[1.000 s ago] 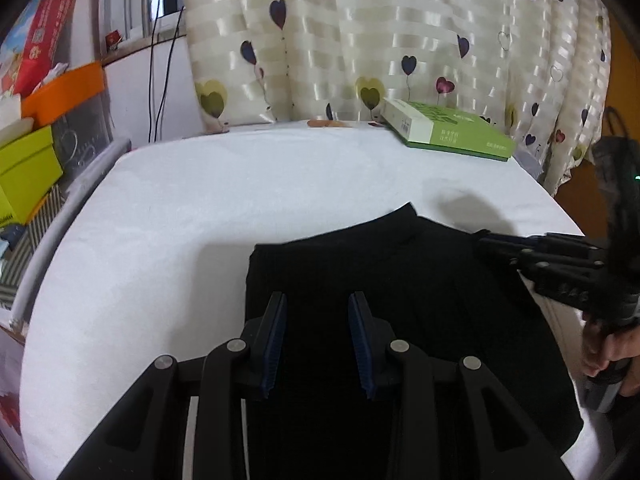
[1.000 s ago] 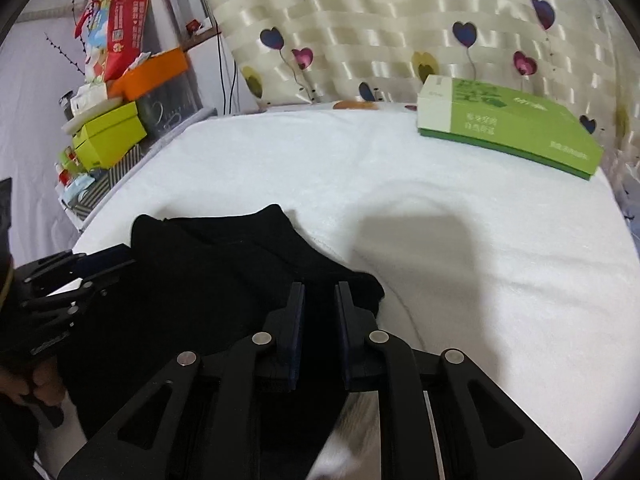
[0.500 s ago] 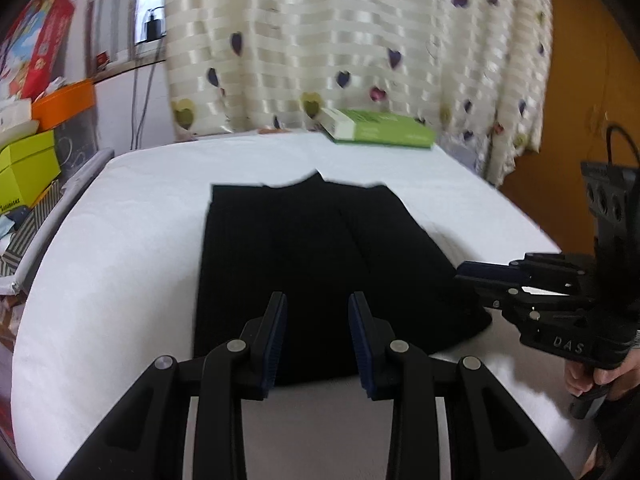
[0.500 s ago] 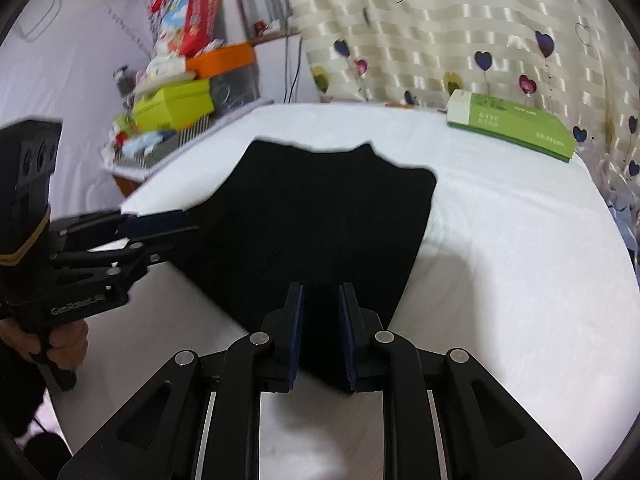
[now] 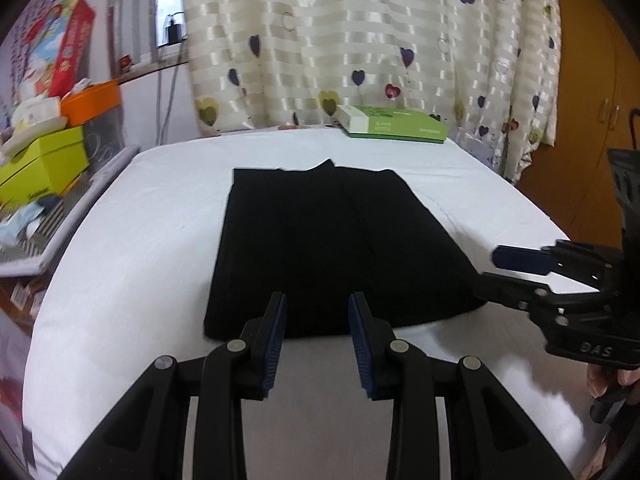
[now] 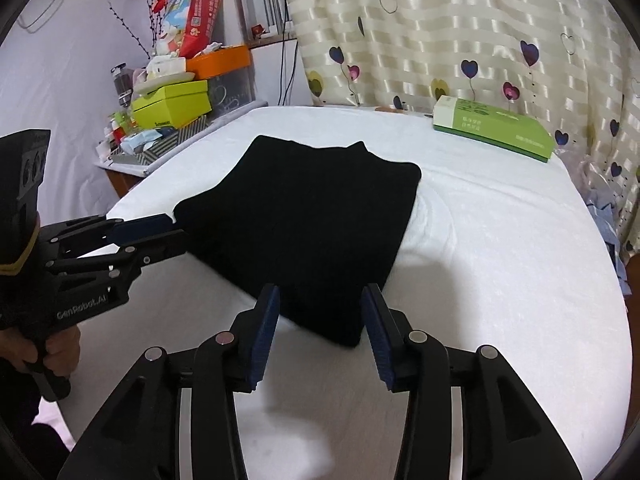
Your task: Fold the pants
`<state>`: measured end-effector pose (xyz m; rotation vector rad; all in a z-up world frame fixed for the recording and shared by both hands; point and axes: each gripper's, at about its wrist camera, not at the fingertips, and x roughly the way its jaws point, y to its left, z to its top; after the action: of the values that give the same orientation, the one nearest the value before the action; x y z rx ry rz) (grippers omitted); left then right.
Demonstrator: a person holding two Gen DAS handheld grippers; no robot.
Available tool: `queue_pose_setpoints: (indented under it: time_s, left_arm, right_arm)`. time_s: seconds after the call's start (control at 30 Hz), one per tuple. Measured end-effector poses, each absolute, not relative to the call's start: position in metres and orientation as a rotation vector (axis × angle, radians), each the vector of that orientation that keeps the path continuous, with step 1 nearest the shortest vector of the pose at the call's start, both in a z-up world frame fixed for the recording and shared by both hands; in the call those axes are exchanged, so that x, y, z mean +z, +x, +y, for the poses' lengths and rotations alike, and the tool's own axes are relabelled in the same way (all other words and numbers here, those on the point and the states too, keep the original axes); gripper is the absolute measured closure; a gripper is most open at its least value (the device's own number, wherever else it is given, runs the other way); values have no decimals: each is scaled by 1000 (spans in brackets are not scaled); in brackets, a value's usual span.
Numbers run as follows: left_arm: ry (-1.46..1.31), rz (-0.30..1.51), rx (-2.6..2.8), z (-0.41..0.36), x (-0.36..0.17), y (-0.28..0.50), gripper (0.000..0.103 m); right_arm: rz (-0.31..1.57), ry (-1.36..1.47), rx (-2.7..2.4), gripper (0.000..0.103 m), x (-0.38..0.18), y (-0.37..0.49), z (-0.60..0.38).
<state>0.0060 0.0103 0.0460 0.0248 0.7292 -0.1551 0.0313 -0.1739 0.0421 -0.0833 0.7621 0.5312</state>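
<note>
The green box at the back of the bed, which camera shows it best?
The right wrist view: the green box is larger there, with top and end faces showing. In the left wrist view the same box sits smaller and flatter, beyond the folded black pants.

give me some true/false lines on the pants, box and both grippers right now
1. The pants lie flat on the white bed. True.
2. The right gripper is shut on the pants. False: its jaws stand open with nothing held between them.
3. The green box sits on top of the pants. False: it lies apart from them, at the far edge of the bed by the curtain.
4. The left gripper is open. True.
5. The pants are white. False: they are black.
</note>
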Motion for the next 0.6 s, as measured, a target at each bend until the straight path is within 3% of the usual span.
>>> queue_pose_setpoints:
  time_s: [0.6]
  left_arm:
    - [27,801,-45,16,20,-13,69]
  right_arm:
    - [835,-148,522,59,17,10,-166]
